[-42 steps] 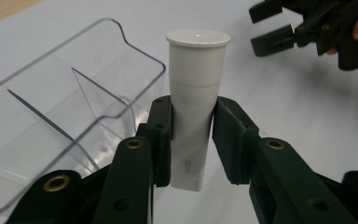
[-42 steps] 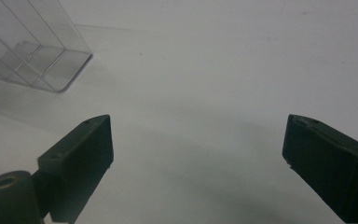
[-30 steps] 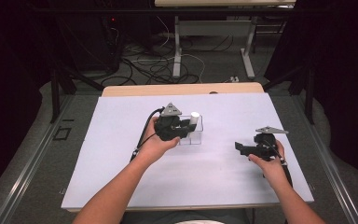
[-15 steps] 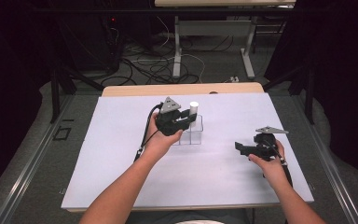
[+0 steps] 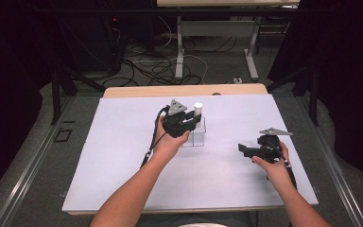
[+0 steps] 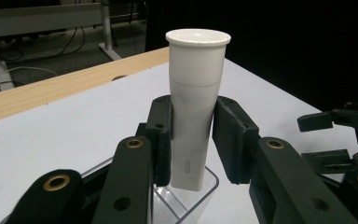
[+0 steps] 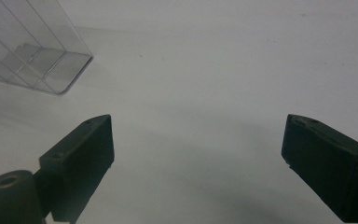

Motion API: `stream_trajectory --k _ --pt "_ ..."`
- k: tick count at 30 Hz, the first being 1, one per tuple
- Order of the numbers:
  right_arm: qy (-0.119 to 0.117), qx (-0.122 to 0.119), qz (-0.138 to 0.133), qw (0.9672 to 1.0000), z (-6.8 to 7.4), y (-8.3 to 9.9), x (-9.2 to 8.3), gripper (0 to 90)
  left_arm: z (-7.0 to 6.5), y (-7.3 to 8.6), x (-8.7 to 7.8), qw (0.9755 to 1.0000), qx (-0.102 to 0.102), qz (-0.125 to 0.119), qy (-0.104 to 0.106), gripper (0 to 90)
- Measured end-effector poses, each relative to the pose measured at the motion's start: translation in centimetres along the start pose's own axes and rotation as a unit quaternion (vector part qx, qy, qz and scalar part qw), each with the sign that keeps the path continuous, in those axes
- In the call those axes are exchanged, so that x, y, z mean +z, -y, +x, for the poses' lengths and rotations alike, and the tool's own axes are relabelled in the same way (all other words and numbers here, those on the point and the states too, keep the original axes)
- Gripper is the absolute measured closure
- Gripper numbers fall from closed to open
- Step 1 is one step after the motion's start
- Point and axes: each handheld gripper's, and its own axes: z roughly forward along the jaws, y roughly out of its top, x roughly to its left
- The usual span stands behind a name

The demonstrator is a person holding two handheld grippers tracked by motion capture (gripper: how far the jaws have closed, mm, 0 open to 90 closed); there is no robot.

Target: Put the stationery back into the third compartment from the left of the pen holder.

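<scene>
A white capped tube (image 6: pixel 196 93) stands upright between the jaws of my left gripper (image 6: pixel 193 135), whose pads press on its lower half. Its bottom end sits at the mouth of a clear plastic box (image 6: pixel 186 198). In the high view the left gripper (image 5: pixel 191 124) is at the table's middle, with the tube (image 5: pixel 198 108) rising above the box (image 5: pixel 197 138). My right gripper (image 5: pixel 246 150) hovers over the right part of the table, open, with nothing between its jaws (image 7: pixel 196 158). The clear box (image 7: pixel 32 51) lies off to its upper left.
A white sheet covers the table (image 5: pixel 123 165), with a wooden strip (image 5: pixel 184 91) along the far edge. Table legs and cables (image 5: pixel 170 61) lie on the floor beyond. The right gripper (image 6: pixel 340 135) is also seen from the left gripper view, at the right.
The left gripper with the white tube has shifted slightly up and away over the clear box. The right gripper has stayed put.
</scene>
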Motion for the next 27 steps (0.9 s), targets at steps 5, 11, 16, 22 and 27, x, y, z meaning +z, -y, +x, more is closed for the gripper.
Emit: stream_trajectory --k 5,11,16,22,27 --pt "-0.001 0.000 -0.001 1.0000 0.0 0.0 0.0 8.9 -0.1 0.7 0.7 0.9999 -0.005 0.009 -0.005 68.7" --pt "-0.002 -0.001 -0.003 1.0000 -0.1 -0.1 0.0 8.9 -0.3 1.2 1.1 0.9998 -0.003 0.015 -0.008 68.7" --pt "-0.003 -0.001 0.000 1.0000 0.0 0.0 0.1 9.0 -0.3 1.4 1.5 0.9998 -0.001 0.020 -0.010 68.7" --pt "-0.003 0.000 -0.001 1.0000 0.0 0.0 0.0 9.0 -0.3 1.8 1.8 0.9996 -0.001 0.025 -0.012 68.7" --pt "-0.003 -0.001 0.000 1.0000 0.0 0.0 0.0 9.1 -0.4 1.9 1.9 0.9995 -0.001 0.029 -0.013 68.6"
